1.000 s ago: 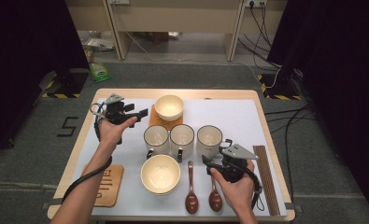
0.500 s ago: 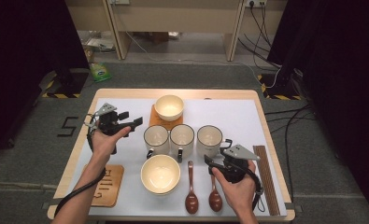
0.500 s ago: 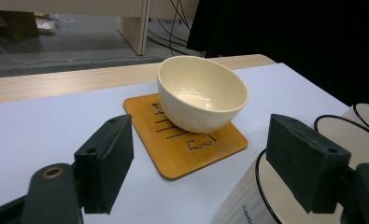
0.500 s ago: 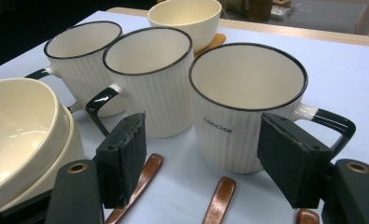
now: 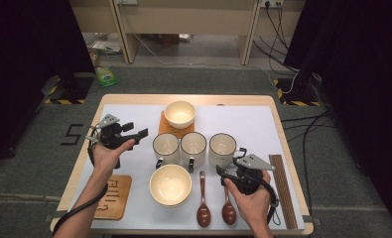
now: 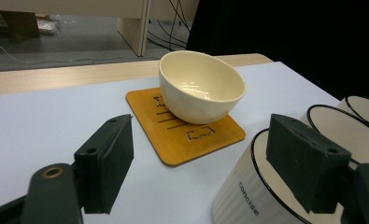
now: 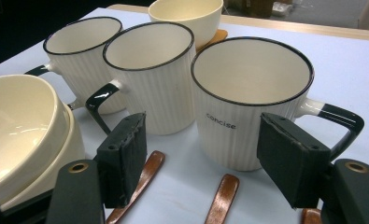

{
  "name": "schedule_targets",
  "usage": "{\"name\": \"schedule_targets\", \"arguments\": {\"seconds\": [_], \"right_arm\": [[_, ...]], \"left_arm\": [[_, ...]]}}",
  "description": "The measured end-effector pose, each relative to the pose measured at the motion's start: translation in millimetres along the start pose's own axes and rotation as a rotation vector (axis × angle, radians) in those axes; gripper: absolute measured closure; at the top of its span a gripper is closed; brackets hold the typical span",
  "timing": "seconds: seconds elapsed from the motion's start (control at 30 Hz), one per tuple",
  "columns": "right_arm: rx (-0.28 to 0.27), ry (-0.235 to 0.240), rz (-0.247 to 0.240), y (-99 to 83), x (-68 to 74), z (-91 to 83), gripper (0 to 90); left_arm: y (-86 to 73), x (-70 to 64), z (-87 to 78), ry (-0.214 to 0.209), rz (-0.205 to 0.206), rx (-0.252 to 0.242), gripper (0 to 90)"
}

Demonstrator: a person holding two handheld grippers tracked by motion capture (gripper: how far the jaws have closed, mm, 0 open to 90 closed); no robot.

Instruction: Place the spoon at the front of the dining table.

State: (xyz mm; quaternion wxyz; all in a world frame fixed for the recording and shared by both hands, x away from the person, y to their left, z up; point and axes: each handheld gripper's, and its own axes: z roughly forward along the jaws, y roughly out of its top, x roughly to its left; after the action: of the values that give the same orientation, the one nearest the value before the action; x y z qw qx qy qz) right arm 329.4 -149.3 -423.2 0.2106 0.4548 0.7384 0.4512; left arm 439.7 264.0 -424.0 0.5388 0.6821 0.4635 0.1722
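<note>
My left gripper hovers open over the left of the white mat, jaws pointing right at the left mug. In the left gripper view the gripper frames a cream bowl on an orange coaster, with the left mug close at the right. My right gripper is open just in front of the right mug. In the right gripper view the gripper faces that mug, marked "concise"; nothing is between its jaws.
The middle mug stands between the other two. A large cream bowl and two wooden spoons lie at the front. Chopsticks lie along the right edge, and a wooden coaster sits at the front left.
My left gripper has drawn back towards the person and slightly left, away from the small bowl. The right gripper has barely moved.
</note>
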Motion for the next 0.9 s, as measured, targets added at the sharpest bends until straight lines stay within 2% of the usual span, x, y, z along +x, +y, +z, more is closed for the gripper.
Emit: {"name": "schedule_targets", "arguments": {"seconds": [0.13,0.37,0.53,0.9], "right_arm": [[0.001,-0.003,0.005,-0.4,-0.2,0.1,33.7],[0.012,-0.005,0.01,-1.9,-1.8,0.9,34.2],[0.015,-0.008,0.015,-3.0,-2.6,1.7,34.4],[0.019,-0.008,0.019,-3.4,-3.1,1.4,34.8]], "left_arm": [[-3.7,0.2,-2.6,-0.004,-0.007,-0.004,22.5],[-6.6,3.0,-11.8,0.009,0.009,-0.008,22.6],[-8.8,5.3,-17.7,0.003,0.01,-0.011,22.3],[-20.6,6.0,-29.4,0.008,0.007,-0.024,22.3]]}}
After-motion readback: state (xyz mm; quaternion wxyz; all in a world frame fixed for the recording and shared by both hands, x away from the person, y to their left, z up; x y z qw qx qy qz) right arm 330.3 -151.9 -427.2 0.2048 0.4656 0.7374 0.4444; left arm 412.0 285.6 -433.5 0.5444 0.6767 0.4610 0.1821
